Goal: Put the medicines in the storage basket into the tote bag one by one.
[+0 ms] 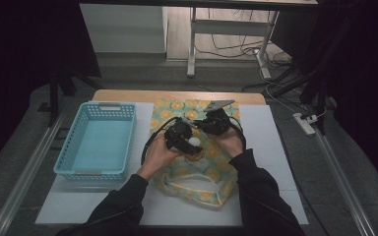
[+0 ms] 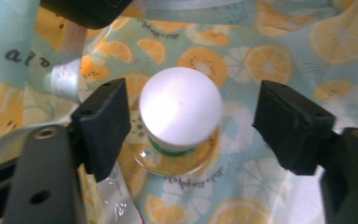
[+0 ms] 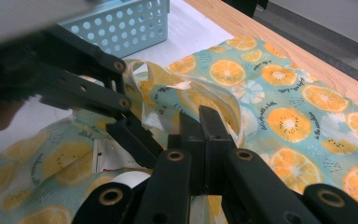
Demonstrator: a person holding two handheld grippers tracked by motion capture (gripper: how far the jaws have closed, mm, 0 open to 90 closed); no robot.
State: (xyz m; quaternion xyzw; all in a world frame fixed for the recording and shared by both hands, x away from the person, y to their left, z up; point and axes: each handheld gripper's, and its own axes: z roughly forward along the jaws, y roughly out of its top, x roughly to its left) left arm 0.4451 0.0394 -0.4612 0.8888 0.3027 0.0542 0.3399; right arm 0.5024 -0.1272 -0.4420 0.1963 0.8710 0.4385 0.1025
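A cloth bag (image 1: 203,183) printed with orange slices lies on the table with its mouth toward the person. A clear bottle with a white cap (image 2: 181,106) stands upright in the bag's opening, and its cap (image 1: 194,141) shows in the high view. My left gripper (image 2: 198,123) is open, one pad (image 2: 103,125) on each side of the cap, not touching it. My right gripper (image 3: 200,122) is shut on the bag's upper rim (image 3: 186,93) and holds it up. In the right gripper view the left gripper (image 3: 93,88) reaches in from the left.
A light blue plastic basket (image 1: 101,140) stands to the left of the bag on a white mat (image 1: 270,142). The wooden table edge (image 1: 177,94) runs along the back. Desk legs and cables (image 1: 256,49) lie on the floor beyond.
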